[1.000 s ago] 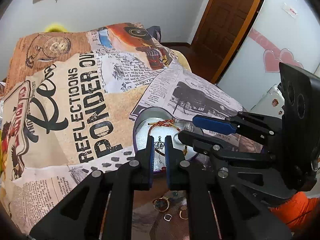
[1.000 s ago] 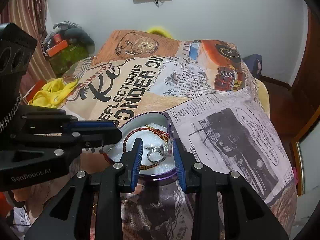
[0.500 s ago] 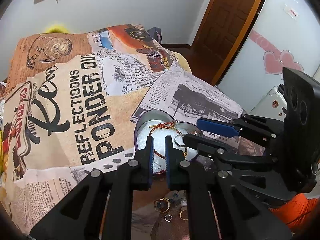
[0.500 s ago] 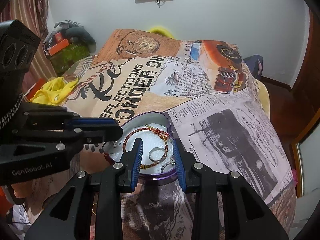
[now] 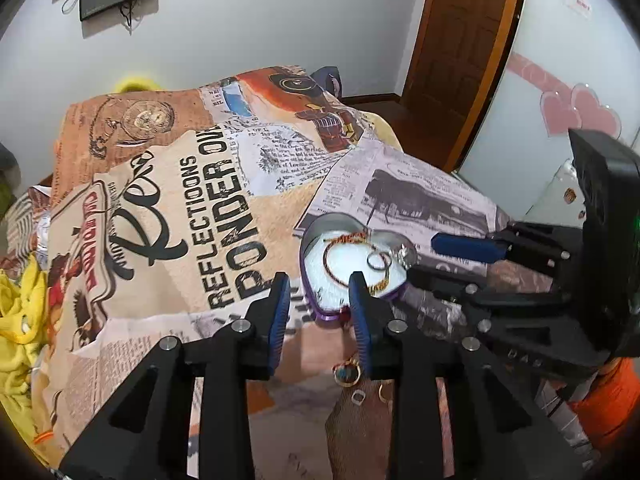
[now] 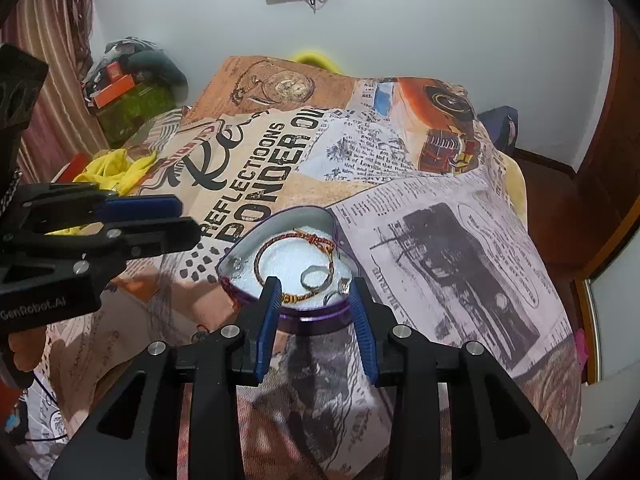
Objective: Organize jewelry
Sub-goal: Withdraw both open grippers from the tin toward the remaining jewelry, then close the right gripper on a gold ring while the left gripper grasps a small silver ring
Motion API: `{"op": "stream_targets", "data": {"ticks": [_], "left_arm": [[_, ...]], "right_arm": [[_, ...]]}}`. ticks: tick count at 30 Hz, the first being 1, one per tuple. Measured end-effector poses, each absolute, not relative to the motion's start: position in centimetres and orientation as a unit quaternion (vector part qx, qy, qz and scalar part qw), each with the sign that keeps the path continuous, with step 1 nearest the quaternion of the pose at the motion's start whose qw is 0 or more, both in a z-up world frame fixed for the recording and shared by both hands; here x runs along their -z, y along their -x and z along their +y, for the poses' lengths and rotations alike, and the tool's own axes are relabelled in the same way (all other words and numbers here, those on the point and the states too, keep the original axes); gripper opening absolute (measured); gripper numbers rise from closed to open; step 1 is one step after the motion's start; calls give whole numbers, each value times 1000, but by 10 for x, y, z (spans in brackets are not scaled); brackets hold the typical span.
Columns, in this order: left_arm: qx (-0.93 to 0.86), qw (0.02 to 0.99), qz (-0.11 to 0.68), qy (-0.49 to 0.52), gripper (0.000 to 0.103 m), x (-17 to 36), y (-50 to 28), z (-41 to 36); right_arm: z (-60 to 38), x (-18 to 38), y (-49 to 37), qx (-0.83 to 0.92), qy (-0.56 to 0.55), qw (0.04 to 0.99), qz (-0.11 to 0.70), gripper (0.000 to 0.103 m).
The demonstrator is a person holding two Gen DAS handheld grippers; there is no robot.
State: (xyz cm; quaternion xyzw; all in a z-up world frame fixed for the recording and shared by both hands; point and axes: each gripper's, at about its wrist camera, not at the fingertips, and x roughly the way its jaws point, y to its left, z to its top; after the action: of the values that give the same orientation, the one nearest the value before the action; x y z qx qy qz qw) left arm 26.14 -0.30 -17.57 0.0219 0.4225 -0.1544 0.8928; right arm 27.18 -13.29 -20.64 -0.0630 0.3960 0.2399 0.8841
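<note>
A purple heart-shaped box (image 5: 306, 256) (image 6: 280, 216) with a white lining lies on the printed bedspread. Inside it are a red-gold braided bracelet (image 6: 260, 264) (image 5: 326, 258), a silver ring (image 6: 304, 278) (image 5: 370, 264), a stone ring (image 6: 344, 286) and a small stud (image 6: 237, 264). My left gripper (image 5: 319, 280) (image 6: 188, 220) hovers at the box's near-left side, jaws opening with nothing between them. My right gripper (image 6: 315, 284) (image 5: 422, 258) hangs over the box's near rim, jaws opening slightly and gripping nothing. Loose on the bedspread are a gold ring with a blue stone (image 5: 346, 372) and two small pieces (image 5: 358, 398).
The bedspread (image 6: 440, 260) covers the whole bed. Yellow cloth (image 5: 16, 320) lies at its left edge, with a cluttered pile (image 6: 132, 92) beyond. A wooden door (image 5: 460, 40) stands at the far right. A person's hand in an orange sleeve (image 5: 608, 400) holds the right gripper.
My left gripper's jaws have gone from shut to apart, and it has drawn back and up from the box. A ring seen hanging over the box now lies inside. The right gripper has hardly moved.
</note>
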Motion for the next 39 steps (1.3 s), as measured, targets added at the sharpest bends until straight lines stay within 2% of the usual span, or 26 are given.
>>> {"op": "stream_targets", "data": {"ticks": [6,8,11,30,39], "left_arm": [[147,893,426,-20,34,176,-244,1],[144,893,427,-19,35,175,-238,3],[141,892,430,-15,35,175,-229,6],[127,873,471,4,36,208,-191,22],[132,871,473,14,36,215,-185,22]], "right_arm": [[-135,201,-259,-238,64,885,396,33],[-135,200,-255,-238,64,884,396,35],[-135,199,-248,-238,64,885,396,44],[-95,241,-215,-278,112,845,443,44],[-87,250,-212,-287,112,843,441,44]]}}
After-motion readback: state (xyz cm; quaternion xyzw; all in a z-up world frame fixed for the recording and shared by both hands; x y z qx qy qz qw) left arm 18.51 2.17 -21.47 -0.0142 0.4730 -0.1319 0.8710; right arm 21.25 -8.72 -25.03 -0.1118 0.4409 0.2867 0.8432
